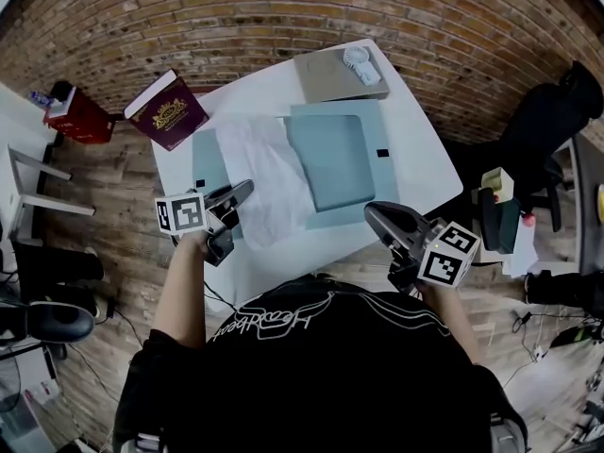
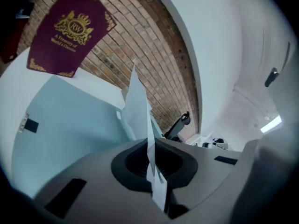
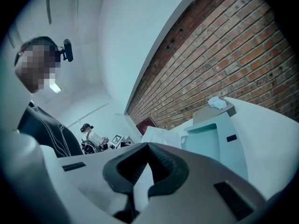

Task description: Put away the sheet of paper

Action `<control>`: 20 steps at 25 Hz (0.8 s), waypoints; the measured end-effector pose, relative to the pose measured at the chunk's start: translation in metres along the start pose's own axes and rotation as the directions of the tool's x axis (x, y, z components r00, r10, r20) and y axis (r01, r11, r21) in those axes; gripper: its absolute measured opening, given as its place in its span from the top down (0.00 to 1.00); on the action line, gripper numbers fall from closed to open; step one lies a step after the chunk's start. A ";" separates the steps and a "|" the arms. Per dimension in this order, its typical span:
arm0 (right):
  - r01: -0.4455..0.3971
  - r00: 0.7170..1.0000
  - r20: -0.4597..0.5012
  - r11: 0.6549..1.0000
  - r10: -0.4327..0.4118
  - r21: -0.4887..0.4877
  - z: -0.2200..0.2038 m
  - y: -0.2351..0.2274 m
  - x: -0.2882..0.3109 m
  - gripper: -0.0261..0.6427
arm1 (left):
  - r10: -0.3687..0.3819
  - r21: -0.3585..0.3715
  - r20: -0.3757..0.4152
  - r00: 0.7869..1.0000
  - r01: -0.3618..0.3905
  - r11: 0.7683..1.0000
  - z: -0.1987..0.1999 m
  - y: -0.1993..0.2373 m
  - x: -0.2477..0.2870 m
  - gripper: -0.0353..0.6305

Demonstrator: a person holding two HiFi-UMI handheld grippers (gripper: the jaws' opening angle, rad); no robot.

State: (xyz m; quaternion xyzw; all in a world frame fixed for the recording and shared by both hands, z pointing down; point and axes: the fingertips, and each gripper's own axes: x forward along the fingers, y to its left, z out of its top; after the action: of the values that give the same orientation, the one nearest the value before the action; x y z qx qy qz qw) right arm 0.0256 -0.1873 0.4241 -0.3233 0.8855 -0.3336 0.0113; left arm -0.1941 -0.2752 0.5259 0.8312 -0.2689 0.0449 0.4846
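A white sheet of paper (image 1: 264, 182) lies crumpled across an open light-blue folder (image 1: 330, 159) on the white table (image 1: 415, 173). My left gripper (image 1: 243, 189) is at the sheet's near left edge and is shut on it. In the left gripper view the sheet (image 2: 138, 106) stands edge-on out of the closed jaws of that gripper (image 2: 150, 146), above the folder's left flap (image 2: 60, 134). My right gripper (image 1: 370, 210) hovers at the folder's near right corner, shut and holding nothing. In its own view the right gripper (image 3: 148, 146) points toward the folder (image 3: 210, 141) and the sheet (image 3: 159, 136).
A burgundy book (image 1: 170, 111) lies at the table's far left corner. A grey box (image 1: 335, 72) with a small white object (image 1: 359, 62) on it sits at the back edge. Brick wall lies beyond. A red item (image 1: 80, 116) and chairs stand on the floor around the table.
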 end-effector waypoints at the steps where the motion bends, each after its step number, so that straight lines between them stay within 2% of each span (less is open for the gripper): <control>1: 0.006 1.000 0.001 1.000 -0.006 0.002 0.000 -0.001 0.001 0.96 | 0.017 -0.017 -0.011 1.000 -0.018 1.000 0.001 0.002 0.003 0.90; 7: 0.024 1.000 -0.003 1.000 -0.024 0.005 -0.002 -0.005 0.011 0.96 | 0.114 -0.008 -0.098 0.989 -0.116 0.993 -0.002 0.038 0.015 0.90; 13: 0.026 1.000 0.003 1.000 -0.026 -0.008 -0.004 -0.005 0.022 0.96 | 0.165 0.009 -0.140 0.976 -0.165 0.986 -0.007 0.059 0.029 0.90; 20: 0.021 1.000 0.009 1.000 -0.021 -0.018 -0.001 -0.005 0.024 0.96 | 0.196 0.029 -0.176 0.965 -0.194 0.981 -0.015 0.059 0.046 0.90</control>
State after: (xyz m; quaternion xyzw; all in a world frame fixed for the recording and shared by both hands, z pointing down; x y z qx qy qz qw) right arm 0.0096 -0.2035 0.4322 -0.3340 0.8849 -0.3244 0.0090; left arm -0.1811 -0.3044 0.5953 0.7961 -0.3046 0.1683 0.4951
